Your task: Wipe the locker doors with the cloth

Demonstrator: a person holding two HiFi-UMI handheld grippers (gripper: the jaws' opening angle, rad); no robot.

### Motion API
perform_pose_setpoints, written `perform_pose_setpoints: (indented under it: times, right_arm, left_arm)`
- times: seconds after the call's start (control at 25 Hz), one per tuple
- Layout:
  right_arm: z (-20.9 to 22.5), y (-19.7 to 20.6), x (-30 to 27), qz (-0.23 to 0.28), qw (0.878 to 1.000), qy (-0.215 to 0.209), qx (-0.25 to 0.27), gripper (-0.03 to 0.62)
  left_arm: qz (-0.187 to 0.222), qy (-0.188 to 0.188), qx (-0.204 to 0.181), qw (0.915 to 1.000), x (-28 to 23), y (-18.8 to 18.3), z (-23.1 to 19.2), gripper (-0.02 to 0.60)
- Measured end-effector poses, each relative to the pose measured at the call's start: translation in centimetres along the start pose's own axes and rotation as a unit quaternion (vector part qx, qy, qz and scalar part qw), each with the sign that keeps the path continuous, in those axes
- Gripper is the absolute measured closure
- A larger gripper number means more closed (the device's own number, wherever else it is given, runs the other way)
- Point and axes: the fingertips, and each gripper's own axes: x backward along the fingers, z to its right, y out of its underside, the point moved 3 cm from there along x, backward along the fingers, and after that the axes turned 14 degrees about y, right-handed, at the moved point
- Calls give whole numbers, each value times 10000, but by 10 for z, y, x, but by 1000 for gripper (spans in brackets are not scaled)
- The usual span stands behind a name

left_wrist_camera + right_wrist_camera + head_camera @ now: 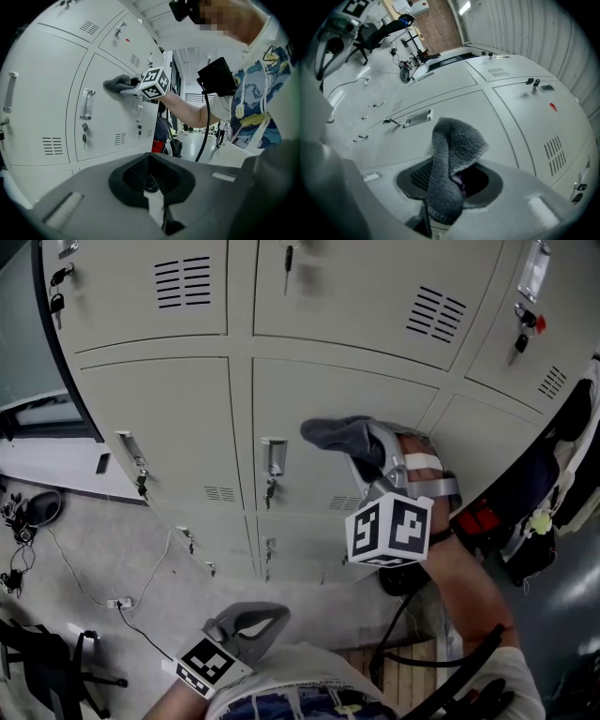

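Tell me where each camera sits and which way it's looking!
Head view: on the person's head, looking steeply down the locker doors to the floor; shows right forearm, left gripper, right gripper.
Left gripper view: on the left gripper, looking along its shut jaws at the locker doors; shows the right forearm and shirt.
Right gripper view: on the right gripper, facing a locker door; shows its jaws pinching the cloth.
Shared: head and left gripper views both see the right gripper holding the cloth to a door.

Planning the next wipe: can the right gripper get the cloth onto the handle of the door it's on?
Probably yes: the right gripper, shut on the cloth, is at that door, and only bare panel separates the cloth from the handle.
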Motion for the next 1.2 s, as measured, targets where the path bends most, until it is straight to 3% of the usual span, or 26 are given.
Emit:
perform_pose_setpoints:
  times: [0.52, 1.2]
  right_arm:
    - [-120, 20, 0, -232, 9945, -1008, 189, 447]
    - [-253, 45, 0, -713, 9738, -2145, 243, 448]
  left_arm:
    - [-9, -5, 32, 10000, -2, 2, -4, 578]
    - [-7, -26, 68, 10000, 2, 2, -7, 578]
